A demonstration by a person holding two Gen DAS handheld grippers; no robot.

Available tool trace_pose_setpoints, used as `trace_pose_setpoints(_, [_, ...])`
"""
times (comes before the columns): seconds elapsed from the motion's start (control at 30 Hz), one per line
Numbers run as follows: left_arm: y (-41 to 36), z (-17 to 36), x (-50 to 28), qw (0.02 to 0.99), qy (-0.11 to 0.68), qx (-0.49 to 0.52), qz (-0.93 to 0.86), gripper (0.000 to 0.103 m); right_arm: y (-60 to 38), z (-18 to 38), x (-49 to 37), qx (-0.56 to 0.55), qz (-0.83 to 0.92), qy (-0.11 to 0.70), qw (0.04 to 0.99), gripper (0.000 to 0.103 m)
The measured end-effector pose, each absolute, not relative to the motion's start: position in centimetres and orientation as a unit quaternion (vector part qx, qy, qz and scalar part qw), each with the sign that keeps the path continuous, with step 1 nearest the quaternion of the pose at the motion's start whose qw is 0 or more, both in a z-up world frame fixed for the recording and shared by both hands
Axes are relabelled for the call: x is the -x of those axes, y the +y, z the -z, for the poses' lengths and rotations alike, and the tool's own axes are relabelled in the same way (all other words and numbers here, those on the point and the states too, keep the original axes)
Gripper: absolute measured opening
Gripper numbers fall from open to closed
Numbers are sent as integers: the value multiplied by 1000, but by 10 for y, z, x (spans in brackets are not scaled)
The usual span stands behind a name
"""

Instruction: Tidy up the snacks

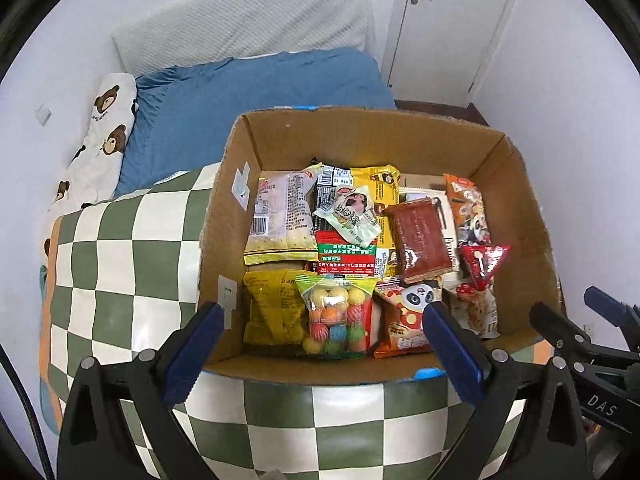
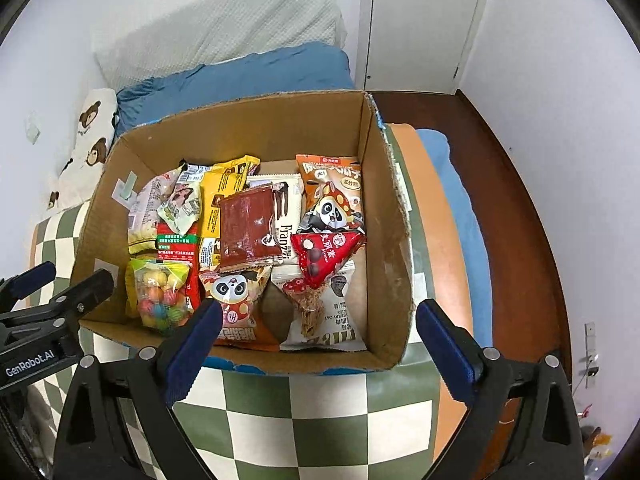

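An open cardboard box (image 1: 360, 140) (image 2: 248, 128) sits on a green-and-white checked blanket and holds several snack packs. Near its front lie a clear bag of coloured gumballs (image 1: 336, 316) (image 2: 160, 296) and an orange panda pack (image 1: 404, 320) (image 2: 236, 304). A dark red flat pack (image 1: 420, 236) (image 2: 248, 228) and a red triangular pack (image 1: 484, 264) (image 2: 328, 252) lie further in. My left gripper (image 1: 320, 340) is open and empty, held above the box's front edge. My right gripper (image 2: 320, 340) is open and empty, over the front right of the box.
The checked blanket (image 1: 120, 260) (image 2: 320, 412) covers a bed with a blue sheet (image 1: 248, 100), a bear-print pillow (image 1: 104, 136) and a grey headboard cushion (image 1: 240, 28). A white door (image 1: 452, 20) and dark wood floor (image 2: 512, 184) lie to the right.
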State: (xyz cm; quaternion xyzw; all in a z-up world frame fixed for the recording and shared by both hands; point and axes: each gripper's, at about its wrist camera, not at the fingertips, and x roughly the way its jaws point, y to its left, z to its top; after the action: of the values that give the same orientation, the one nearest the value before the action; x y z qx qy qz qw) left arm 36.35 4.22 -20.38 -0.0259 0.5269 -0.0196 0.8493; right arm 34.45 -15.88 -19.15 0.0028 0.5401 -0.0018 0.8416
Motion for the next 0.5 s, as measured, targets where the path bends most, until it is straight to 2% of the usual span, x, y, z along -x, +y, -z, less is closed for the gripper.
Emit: trace_pose_setpoints(0.5, [47, 120, -251, 895, 445, 39, 20, 102, -167, 96, -229, -19, -16, 445, 895, 99])
